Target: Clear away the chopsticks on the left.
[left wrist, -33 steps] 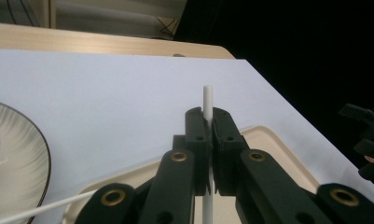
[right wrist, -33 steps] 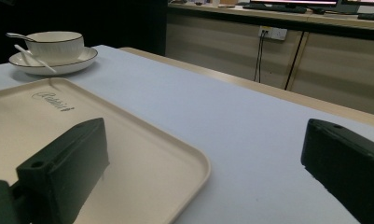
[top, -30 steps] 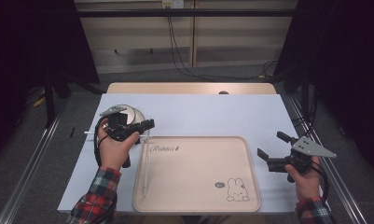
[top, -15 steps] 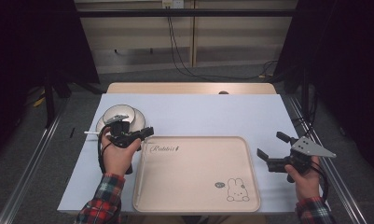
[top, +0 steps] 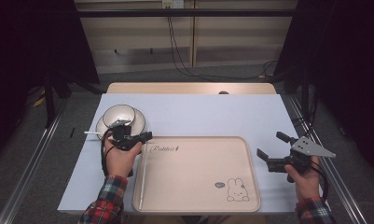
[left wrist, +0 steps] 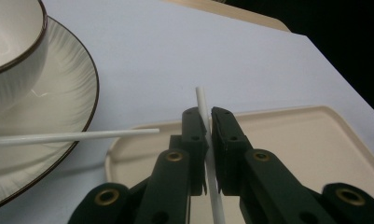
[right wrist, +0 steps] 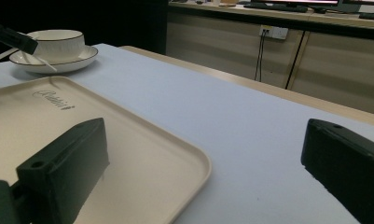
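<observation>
**One chopstick going down onto the tray**

One white chopstick [left wrist: 208, 140] sits clamped between the jaws of the left claw [top: 146, 136], its length running down along the left side of the tray [top: 198, 205]. Since a second ago this hand has dropped from beside the bowl [top: 119, 115] to the tray's near-left corner, and the jaws have just eased slightly, so release looks close. The second chopstick [left wrist: 72, 137] rests across the plate [left wrist: 58, 121]. The right claw [top: 272, 148] hangs apart, empty, above the tabletop [top: 212, 116].
</observation>
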`<state>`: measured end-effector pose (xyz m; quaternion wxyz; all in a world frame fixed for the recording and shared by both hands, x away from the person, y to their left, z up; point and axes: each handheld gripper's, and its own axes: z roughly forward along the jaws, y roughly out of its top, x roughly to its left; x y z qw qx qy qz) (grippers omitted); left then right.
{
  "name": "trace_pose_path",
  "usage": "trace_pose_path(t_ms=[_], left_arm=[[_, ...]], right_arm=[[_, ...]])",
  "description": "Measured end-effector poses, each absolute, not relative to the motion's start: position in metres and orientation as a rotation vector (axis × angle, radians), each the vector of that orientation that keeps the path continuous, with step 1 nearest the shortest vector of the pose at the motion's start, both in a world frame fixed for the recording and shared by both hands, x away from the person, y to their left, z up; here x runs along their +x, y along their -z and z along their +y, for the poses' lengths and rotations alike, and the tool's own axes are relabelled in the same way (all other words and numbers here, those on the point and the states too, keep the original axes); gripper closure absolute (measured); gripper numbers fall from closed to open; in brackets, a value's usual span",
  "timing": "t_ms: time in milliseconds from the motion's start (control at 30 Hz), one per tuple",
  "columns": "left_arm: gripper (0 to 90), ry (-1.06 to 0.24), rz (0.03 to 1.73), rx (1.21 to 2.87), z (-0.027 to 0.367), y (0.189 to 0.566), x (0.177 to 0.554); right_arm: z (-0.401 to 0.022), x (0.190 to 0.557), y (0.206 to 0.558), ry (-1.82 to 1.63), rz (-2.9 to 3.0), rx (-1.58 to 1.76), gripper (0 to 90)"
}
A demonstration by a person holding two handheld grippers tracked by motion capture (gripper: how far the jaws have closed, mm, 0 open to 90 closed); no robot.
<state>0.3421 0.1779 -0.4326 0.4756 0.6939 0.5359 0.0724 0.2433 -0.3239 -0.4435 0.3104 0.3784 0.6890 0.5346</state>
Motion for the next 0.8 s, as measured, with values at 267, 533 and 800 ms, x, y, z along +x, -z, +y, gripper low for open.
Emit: trace_pose_path(t_ms=[267,533,800], left_arm=[[83.6,-0.169,1.341,1.725,0.175,0.445,0.343],[82.9,-0.16,1.361,1.743,0.173,0.46,0.343],[82.7,-0.132,1.363,1.755,0.167,0.469,0.341]], right_arm=[[-0.324,0.243,0.443,-1.407,1.817,1.003,0.1],[-0.324,0.243,0.444,-1.404,1.818,1.003,0.1],[-0.325,0.244,0.444,-1.409,1.814,1.004,0.1]])
